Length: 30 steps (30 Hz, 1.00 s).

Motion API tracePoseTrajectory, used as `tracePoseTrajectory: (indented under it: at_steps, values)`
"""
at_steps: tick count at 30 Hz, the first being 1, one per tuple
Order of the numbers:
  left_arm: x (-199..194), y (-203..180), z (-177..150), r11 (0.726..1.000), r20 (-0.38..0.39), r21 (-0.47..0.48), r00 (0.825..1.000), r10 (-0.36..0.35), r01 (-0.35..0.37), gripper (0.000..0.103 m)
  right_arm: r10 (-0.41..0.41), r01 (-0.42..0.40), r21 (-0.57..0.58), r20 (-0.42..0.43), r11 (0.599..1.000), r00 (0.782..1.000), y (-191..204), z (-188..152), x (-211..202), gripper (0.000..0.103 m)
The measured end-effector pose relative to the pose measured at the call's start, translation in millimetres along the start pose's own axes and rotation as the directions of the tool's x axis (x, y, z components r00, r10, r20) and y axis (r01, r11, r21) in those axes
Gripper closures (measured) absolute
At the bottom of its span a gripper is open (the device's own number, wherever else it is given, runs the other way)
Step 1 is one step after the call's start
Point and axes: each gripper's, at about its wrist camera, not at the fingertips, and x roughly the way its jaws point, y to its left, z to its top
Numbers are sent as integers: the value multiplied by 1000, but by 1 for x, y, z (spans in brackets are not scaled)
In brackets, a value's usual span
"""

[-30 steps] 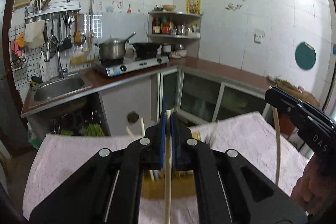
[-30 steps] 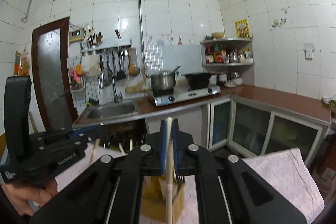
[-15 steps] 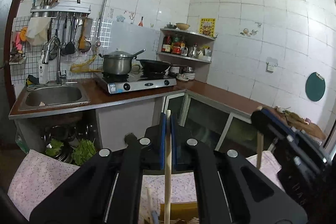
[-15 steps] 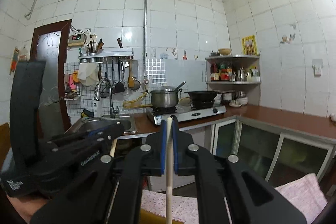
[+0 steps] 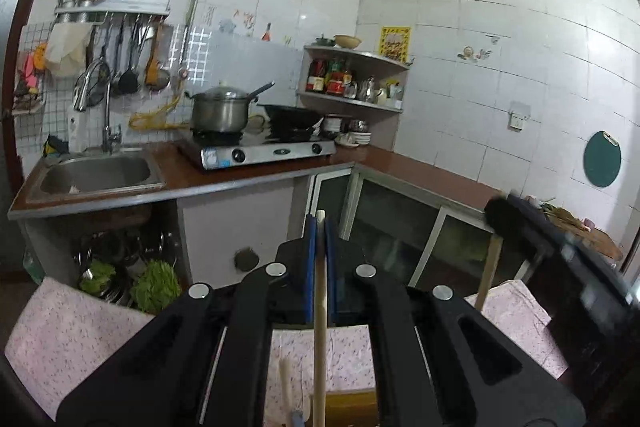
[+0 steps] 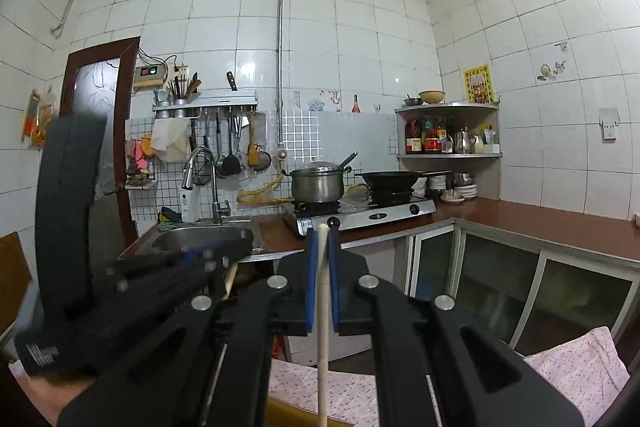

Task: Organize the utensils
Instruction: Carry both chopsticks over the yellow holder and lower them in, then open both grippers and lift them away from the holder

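My left gripper (image 5: 320, 225) is shut on a wooden chopstick (image 5: 319, 327) that runs upright between its blue pads. My right gripper (image 6: 322, 237) is shut on a paler chopstick (image 6: 323, 339) in the same way. Each gripper shows in the other's view: the right one (image 5: 498, 215) blurred at the right with its stick (image 5: 489, 277) hanging down, the left one (image 6: 224, 255) blurred at the left. Below both, the top of a yellow-brown utensil holder (image 5: 352, 403) peeks out. A pale handle (image 5: 286, 383) stands beside it.
The holder stands on a table with a pink floral cloth (image 5: 72, 331). Beyond the table are a brown counter (image 6: 540, 219) with a sink (image 5: 96, 173), a gas stove (image 5: 260, 153) bearing a pot and a wok, and glass-door cabinets (image 6: 500, 279). Greens (image 5: 154, 285) lie under the sink.
Both grippers have swung across the table, each still clamped on its stick. The cloth and holder have dropped lower in both views, and the kitchen wall fills more of the frame.
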Motion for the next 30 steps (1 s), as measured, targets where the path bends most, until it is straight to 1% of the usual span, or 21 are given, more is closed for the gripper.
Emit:
tracePoseTrajectory:
  at_steps: [2, 4, 7, 9, 11, 14, 18, 21, 26, 27, 28, 29, 30]
  values:
    - [-4, -3, 8, 1000, 21, 21, 1000, 3, -4, 100, 3, -3, 5, 3, 1000, 1000, 0, 1, -2, 97]
    - [-9, -5, 15, 1000, 38, 21, 999, 2, -3, 100, 10, -10, 5, 13, 1000, 1000, 2, 3, -4, 97]
    - [-13, -7, 16, 1000, 66, 28, 998, 0, -2, 100, 18, -17, -8, 16, 1000, 1000, 7, 3, -7, 97]
    - [-10, -5, 11, 1000, 54, 21, 999, 0, -1, 100, 13, -13, -29, 17, 999, 1000, 11, 0, -9, 97]
    - [-6, -1, 0, 1000, 42, 12, 999, 8, -9, 100, 13, -13, -28, 11, 1000, 1000, 11, -5, -11, 97]
    - [-1, 7, -16, 1000, 11, -12, 1000, 19, -19, 100, 11, -11, -13, -21, 1000, 1000, 5, -19, -13, 97]
    - [2, 8, -43, 1000, -41, 18, 999, 25, -25, 99, 6, -7, -8, -65, 1000, 998, 0, -39, -15, 97]
    - [3, 8, -56, 999, -69, 25, 997, 29, -27, 99, -2, 2, -2, -86, 1000, 996, -1, -45, -16, 97]
    - [-3, 4, -68, 999, -82, 38, 996, 35, -32, 83, -23, 23, 1, -93, 1000, 995, -5, -43, -24, 96]
    - [-5, 3, -68, 999, -78, 41, 996, 38, -35, 81, -30, 30, 0, -92, 1000, 995, -6, -41, -25, 92]
    - [-7, 1, -67, 998, -75, 42, 996, 41, -37, 74, -37, 37, 2, -87, 999, 996, -7, -40, -28, 84]
    - [-10, 1, -67, 998, -70, 43, 997, 43, -41, 62, -43, 44, 9, -79, 999, 996, -9, -38, -31, 60]
    - [-14, 1, -65, 998, -60, 43, 997, 48, -46, 56, -45, 47, 20, -68, 999, 997, -11, -35, -35, 44]
